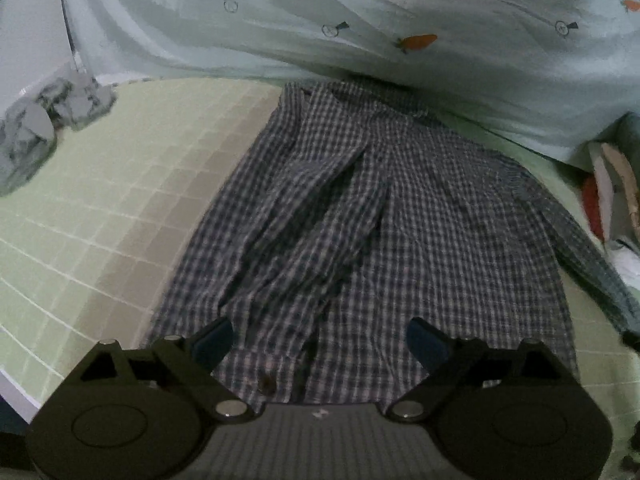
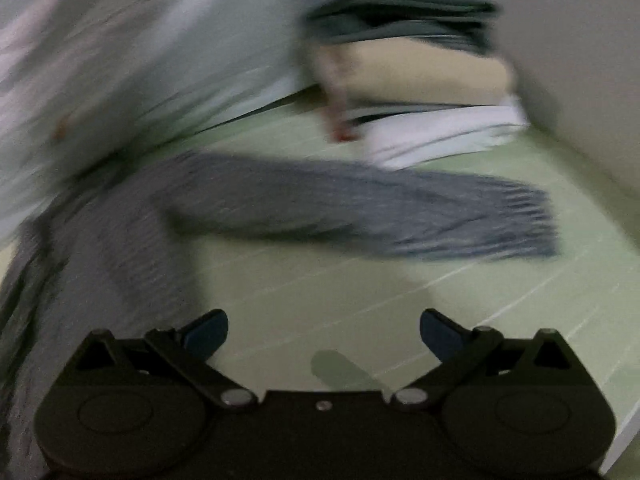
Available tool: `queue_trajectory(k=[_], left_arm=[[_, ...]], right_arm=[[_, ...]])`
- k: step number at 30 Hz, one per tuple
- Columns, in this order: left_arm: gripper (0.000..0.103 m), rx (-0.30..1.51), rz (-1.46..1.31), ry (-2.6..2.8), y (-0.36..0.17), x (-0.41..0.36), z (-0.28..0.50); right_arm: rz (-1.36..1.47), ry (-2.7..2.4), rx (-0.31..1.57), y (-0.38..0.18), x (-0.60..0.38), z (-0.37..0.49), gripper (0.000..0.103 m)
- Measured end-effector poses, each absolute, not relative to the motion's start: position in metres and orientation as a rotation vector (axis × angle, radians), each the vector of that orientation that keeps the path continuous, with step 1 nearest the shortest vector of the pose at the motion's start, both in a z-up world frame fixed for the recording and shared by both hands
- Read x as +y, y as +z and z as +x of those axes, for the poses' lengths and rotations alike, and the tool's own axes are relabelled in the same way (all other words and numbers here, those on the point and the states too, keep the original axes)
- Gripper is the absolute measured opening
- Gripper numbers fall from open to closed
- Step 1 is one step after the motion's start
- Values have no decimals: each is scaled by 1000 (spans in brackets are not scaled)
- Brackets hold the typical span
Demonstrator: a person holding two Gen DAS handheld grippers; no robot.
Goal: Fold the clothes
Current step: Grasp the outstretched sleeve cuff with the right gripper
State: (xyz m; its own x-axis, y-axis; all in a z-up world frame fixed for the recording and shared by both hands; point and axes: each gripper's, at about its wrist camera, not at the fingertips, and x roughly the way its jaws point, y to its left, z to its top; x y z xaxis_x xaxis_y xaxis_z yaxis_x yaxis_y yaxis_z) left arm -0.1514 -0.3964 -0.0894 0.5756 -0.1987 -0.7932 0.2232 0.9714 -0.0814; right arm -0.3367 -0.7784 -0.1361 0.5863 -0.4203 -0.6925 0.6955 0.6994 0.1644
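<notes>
Though poised over the checked shirt (image 1: 360,220), both pairs of fingers (image 1: 426,344) (image 2: 206,334) wide apart, empty.

Green checked bedsheet (image 1: 100,216), pale carrot-print quilt (image 1: 360,8) (bunched up), crumpled grey cloth (image 1: 48,120)

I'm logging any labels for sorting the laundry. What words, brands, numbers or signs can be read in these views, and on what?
None can be read.
The checked shirt shows no tag or label.
The pale blanket has only printed carrots and small round motifs, no lettering.
A small pale mark on the left hand-held gripper body is too small to read.
The folded stack in the right wrist view is too blurred to show any text.
</notes>
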Motion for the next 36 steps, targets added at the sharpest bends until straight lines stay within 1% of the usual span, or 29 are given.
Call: queue_trajectory(k=[5, 11, 17, 23, 25, 26, 27, 29, 31, 36], left_arm=[[96, 917, 44, -201, -82, -400, -150], [96, 931, 62, -165, -78, -406, -150], [96, 953, 102, -143, -77, -403, -147], [96, 960, 73, -120, -75, -384, -137], [96, 956, 62, -118, -75, -375, -132], [96, 954, 57, -116, -75, -371, -128], [96, 954, 48, -117, -75, -366, -124], [96, 958, 23, -123, -77, -354, -115], [96, 958, 14, -131, -78, -343, -104], [96, 948, -1, -154, -82, -314, -76]], right_arm=[[461, -818, 681, -150, -846, -345, 103], [462, -918, 733, -171, -891, -347, 103], [425, -949, 727, -178, -902, -340, 103], [438, -971, 729, -175, -904, -334, 102], [436, -952, 734, -172, -903, -333, 89], [430, -945, 731, -169, -902, -332, 73], [424, -938, 729, -166, -900, -331, 51], [428, -906, 739, -161, -897, -327, 30], [424, -888, 728, -153, -889, -323, 27], [332, -855, 636, -108, -837, -297, 25]])
